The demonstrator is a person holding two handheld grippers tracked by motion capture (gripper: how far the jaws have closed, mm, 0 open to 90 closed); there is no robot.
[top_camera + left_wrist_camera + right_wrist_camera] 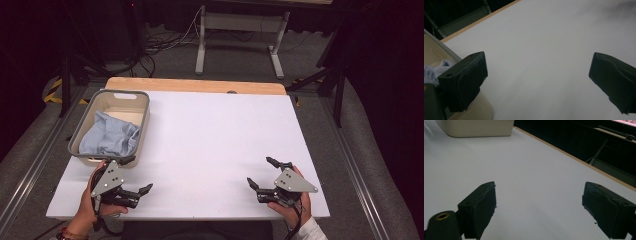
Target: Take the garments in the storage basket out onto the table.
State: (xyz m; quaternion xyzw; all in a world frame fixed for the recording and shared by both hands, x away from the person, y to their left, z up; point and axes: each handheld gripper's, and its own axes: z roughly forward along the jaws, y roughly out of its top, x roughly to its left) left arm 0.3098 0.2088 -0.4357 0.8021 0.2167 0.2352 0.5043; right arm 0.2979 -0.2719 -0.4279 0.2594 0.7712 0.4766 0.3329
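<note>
Left hand-held gripper (pixel 135 173) at lower left of frame, jaws wide, holding nothing, just beside bin (pixel 145 107) near end. Right hand-held gripper (pixel 260 172) at lower right, likewise wide and empty (over bare white worktop (pixel 220 135)). Blue cloth (pixel 110 137) crumpled inside bin, left of frame.

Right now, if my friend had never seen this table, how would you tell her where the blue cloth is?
Find the big white table and look at its far left corner, where a beige basket with a grey rim stands. The blue cloth lies crumpled inside that basket, just beyond the left gripper. It is the one soft, light blue thing there; everything around it is white, beige or black.
</note>
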